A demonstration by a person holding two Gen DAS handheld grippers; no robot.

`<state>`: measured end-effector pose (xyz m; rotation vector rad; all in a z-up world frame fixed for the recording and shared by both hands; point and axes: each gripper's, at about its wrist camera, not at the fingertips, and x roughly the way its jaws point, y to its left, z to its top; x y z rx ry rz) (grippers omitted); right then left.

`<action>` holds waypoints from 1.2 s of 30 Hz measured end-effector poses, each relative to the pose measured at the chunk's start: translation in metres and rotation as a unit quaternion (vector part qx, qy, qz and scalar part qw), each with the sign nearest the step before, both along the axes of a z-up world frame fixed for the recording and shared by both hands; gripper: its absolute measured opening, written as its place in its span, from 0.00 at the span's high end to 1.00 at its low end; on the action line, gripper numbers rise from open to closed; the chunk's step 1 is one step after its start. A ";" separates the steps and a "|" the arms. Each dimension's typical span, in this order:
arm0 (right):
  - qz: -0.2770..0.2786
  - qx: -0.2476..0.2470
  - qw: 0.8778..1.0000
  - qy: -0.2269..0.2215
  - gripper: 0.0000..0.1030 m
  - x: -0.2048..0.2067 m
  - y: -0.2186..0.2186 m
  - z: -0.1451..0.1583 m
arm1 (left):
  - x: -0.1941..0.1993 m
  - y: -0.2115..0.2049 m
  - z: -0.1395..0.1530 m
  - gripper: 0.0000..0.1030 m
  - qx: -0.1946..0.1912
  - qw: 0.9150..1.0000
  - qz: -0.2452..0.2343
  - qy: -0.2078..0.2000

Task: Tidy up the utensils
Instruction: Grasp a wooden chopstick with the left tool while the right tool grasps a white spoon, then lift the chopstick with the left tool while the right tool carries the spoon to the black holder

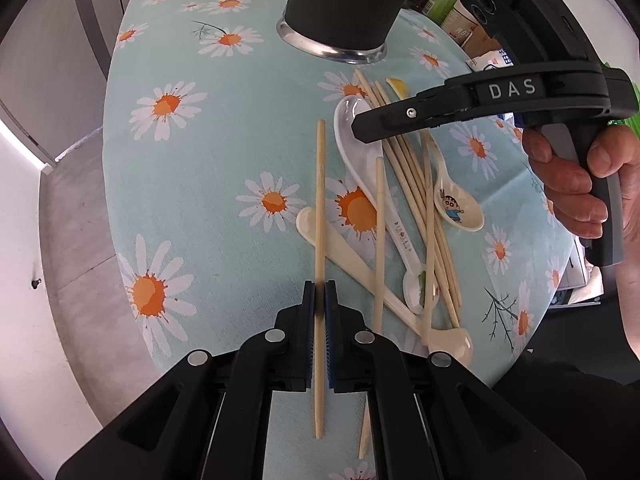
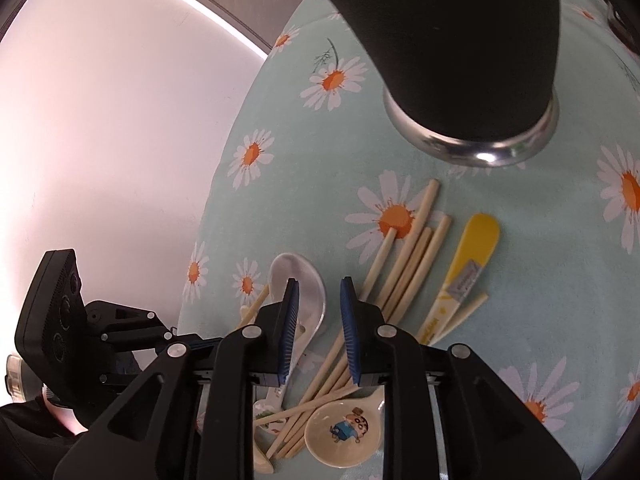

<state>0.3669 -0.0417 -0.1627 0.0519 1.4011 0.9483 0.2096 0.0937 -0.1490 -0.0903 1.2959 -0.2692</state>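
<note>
One chopstick [image 1: 320, 200] sits pinched in the left tool [image 1: 320, 292], blue pads pressed together on it low in the left wrist view, the stick running straight up the frame over the daisy-cloth counter [image 1: 208, 184]. Right of it lies the pile: loose chopsticks [image 1: 404, 168], a clear spoon [image 1: 352, 128], a cream spoon [image 1: 348, 252] and a cartoon spoon [image 1: 456, 204]. At upper centre stands the black holder [image 1: 344, 4]. Over to the right tool [image 2: 319, 304]: jaws slightly spread, nothing between the pads, hanging over the clear spoon and chopsticks at lower centre of its own view. A yellow spoon [image 2: 476, 248] lies right of the pile there.
</note>
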 end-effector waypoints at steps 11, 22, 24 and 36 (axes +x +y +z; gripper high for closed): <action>0.007 -0.016 0.998 -0.067 0.95 -0.004 -0.002 0.020 | 0.002 0.009 0.010 0.97 -0.005 1.000 0.008 -0.016; -0.037 -0.023 0.987 -0.154 0.95 0.008 -0.028 0.065 | 0.011 0.012 0.032 0.97 -0.014 0.998 0.017 -0.057; -0.044 -0.024 0.984 -0.170 0.95 0.009 -0.032 0.075 | 0.015 0.013 0.038 0.97 -0.020 0.997 0.021 -0.071; -0.083 -0.023 0.960 -0.268 0.95 0.009 -0.050 0.134 | 0.036 0.016 0.089 0.97 -0.050 0.985 0.030 -0.163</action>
